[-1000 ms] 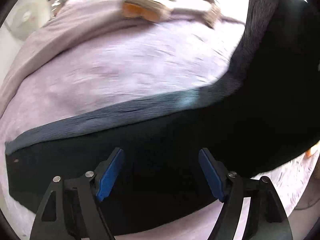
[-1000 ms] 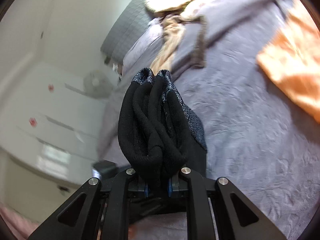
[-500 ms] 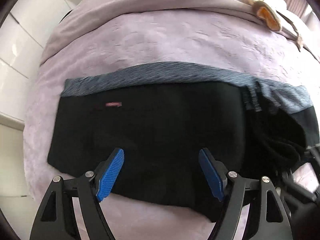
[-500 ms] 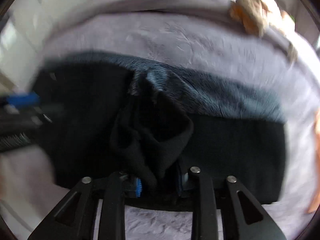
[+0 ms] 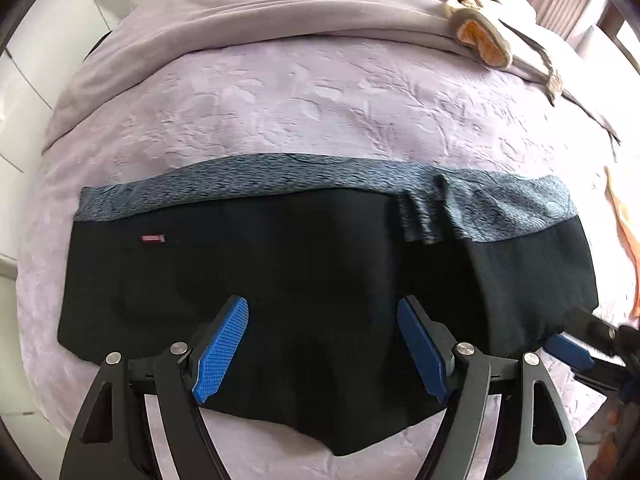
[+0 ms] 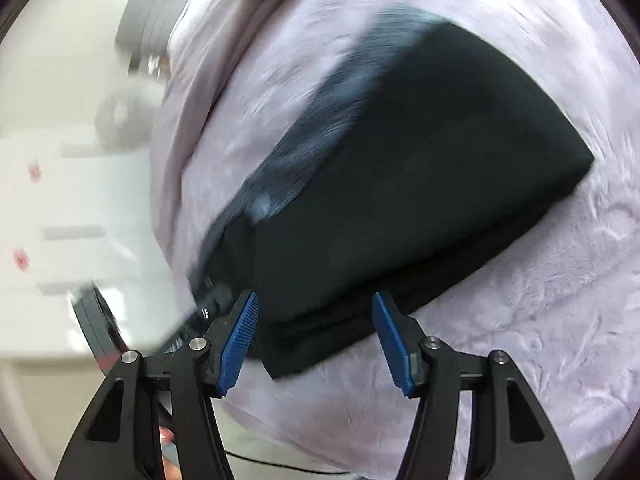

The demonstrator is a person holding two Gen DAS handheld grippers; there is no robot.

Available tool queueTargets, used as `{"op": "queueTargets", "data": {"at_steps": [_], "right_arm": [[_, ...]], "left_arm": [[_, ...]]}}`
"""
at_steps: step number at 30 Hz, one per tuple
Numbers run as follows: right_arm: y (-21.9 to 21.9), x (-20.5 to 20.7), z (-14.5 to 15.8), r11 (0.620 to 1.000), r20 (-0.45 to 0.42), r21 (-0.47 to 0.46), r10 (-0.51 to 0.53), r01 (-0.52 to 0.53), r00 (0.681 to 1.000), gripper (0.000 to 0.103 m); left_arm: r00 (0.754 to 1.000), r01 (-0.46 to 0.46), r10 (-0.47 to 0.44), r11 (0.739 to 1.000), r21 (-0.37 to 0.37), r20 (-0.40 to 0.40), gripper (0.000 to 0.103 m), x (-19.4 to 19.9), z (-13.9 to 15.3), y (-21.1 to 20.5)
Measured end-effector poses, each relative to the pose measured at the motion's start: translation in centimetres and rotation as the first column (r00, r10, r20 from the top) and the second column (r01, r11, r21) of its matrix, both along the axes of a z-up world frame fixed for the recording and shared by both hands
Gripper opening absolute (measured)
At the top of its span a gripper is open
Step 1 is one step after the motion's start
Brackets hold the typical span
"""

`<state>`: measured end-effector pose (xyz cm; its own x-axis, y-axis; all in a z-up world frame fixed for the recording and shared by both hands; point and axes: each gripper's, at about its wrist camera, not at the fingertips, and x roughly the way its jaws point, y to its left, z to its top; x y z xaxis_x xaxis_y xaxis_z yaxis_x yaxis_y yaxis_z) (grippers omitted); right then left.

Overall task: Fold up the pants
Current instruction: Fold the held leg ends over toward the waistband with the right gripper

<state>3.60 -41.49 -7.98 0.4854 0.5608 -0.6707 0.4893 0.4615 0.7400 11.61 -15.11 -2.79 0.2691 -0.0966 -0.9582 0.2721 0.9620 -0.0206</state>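
Left wrist view: pants lie flat across the bed, filling 9 to 3 o'clock of frame, blue-grey band along the 12 o'clock edge, small red tag near 9. Right part looks doubled over, a raised ridge around 2 o'clock, likely a fold just laid there. Left tool hovers above the black cloth at 6 o'clock, jaws spread, nothing between the pads; probably waiting over the middle to take the next fold or smooth it. Right tool shows at 4 o'clock at the pants' edge, only a blue pad and dark frame, partly cut off by the rim. Brown-orange clothing at 1 o'clock, well apart. Orange cloth at 3 o'clock, mostly cropped.

Right wrist view: heavy blur. Pants run from centre to 2 o'clock on the bed, layered corner reaching down between the jaws. Right tool has just been opening; pads spread either side of that corner, not pressing it, so cloth reads as released to rest on the fold. Layer count at the corner hard to make out. Dark frame at 8 o'clock is probably the left tool, too smeared to be sure. Furniture at 9 o'clock is smeared too; thin cable at 6.
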Motion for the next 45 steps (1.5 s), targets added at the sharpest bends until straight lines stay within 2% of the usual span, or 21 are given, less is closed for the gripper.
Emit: {"op": "queueTargets", "data": {"at_steps": [3,4,5,6,8,11,15,17,18,20,22,23,26,28,30,33,34,37,40,42,45], "right_arm": [[-0.4,-0.6,-0.9,0.996,0.019,0.074,-0.061,0.059,0.998,0.062],[-0.5,-0.6,-1.4,0.989,0.02,0.112,-0.096,0.094,0.995,0.046],[-0.8,-0.6,-2.1,0.982,0.012,0.15,-0.122,0.119,0.992,0.008],[-1.0,-0.6,-3.0,0.971,-0.023,0.188,-0.149,0.15,0.989,0.005],[-0.5,-0.9,-3.0,0.96,-0.011,0.226,-0.164,0.162,0.986,0.005],[1.0,-0.8,-1.3,0.987,0.032,0.149,-0.069,0.063,0.997,0.005],[2.4,0.7,-4.1,0.998,-0.049,0.055,0.019,-0.017,0.999,0.005],[2.1,0.9,-4.3,0.997,-0.063,0.075,0.027,-0.022,0.998,0.008],[2.0,1.0,-3.7,0.995,-0.062,0.084,0.055,-0.05,0.997,0.011],[2.2,1.3,-1.2,0.977,-0.036,0.086,0.201,-0.197,0.979,0.041],[1.0,1.5,1.7,0.956,0.07,0.04,0.289,-0.292,0.955,0.047],[-0.5,1.7,3.5,0.953,0.128,-0.019,0.302,-0.303,0.945,0.05],[-6.1,3.1,5.1,0.968,0.19,-0.147,0.228,-0.202,0.955,0.052],[-9.7,5.1,3.4,0.968,0.134,-0.212,0.164,-0.134,0.977,0.053],[-12.0,7.2,0.6,0.967,0.072,-0.222,0.148,-0.129,0.986,0.053],[-11.9,9.9,-4.0,0.976,-0.012,-0.117,0.181,-0.181,0.983,0.042],[-12.0,10.2,-5.2,0.983,-0.037,-0.085,0.16,-0.163,0.986,0.04],[-11.7,10.3,-4.4,0.991,-0.004,-0.043,0.131,-0.131,0.991,0.039],[-10.5,10.8,-3.0,0.97,-0.014,-0.144,0.197,-0.196,0.98,0.039],[-9.4,11.9,-3.2,0.923,-0.086,-0.281,0.25,-0.264,0.964,0.04],[-7.9,12.1,-3.0,0.874,-0.124,-0.39,0.262,-0.29,0.957,0.046]], "left_arm": [[1.0,0.001,-0.001,1.0,0.005,-0.009,0.078,0.0,-0.3,-0.1],[1.0,0.0,0.0,1.0,0.009,-0.012,0.078,-0.2,-0.3,-0.1],[1.0,-0.002,0.002,1.0,0.015,-0.013,0.078,-0.5,-0.1,0.1],[1.0,-0.003,0.003,1.0,0.017,-0.011,0.078,-0.7,0.1,0.2],[1.0,-0.004,0.004,1.0,0.017,0.007,0.078,-0.9,0.6,0.7],[1.0,-0.002,0.001,0.999,0.039,0.021,0.078,-1.0,0.6,1.1],[1.0,-0.004,0.006,0.998,0.067,-0.025,0.078,-0.5,-0.4,0.3],[1.0,0.006,-0.006,0.998,0.059,-0.004,0.078,-0.4,0.3,-0.3],[1.0,0.016,-0.016,0.998,0.058,0.007,0.078,-0.4,0.8,-0.7],[0.999,0.031,-0.032,0.999,0.045,0.016,0.078,-0.3,1.6,-1.4],[0.998,0.051,-0.052,0.998,0.027,0.032,0.078,0.0,2.5,-2.3],[0.997,0.069,-0.069,0.997,0.021,0.044,0.078,0.2,3.0,-3.2],[0.993,0.109,-0.109,0.994,0.0,0.051,0.078,0.9,3.2,-6.1],[0.989,0.144,-0.143,0.99,-0.011,0.033,0.078,1.4,2.4,-8.5],[0.986,0.165,-0.165,0.986,-0.007,0.031,0.078,1.8,1.7,-10.3],[0.98,0.196,-0.196,0.981,0.008,0.015,0.078,2.1,0.0,-12.4],[0.98,0.199,-0.199,0.98,0.03,0.01,0.078,2.2,-0.8,-12.6],[0.983,0.186,-0.184,0.978,0.095,-0.032,0.078,2.3,-3.3,-11.8],[0.986,0.165,-0.162,0.982,0.091,-0.035,0.092,2.3,-4.6,-10.6],[0.987,0.158,-0.155,0.985,0.068,-0.053,0.092,2.4,-4.8,-10.0],[0.986,0.164,-0.159,0.983,0.085,-0.058,0.092,2.2,-3.9,-9.6]]}}
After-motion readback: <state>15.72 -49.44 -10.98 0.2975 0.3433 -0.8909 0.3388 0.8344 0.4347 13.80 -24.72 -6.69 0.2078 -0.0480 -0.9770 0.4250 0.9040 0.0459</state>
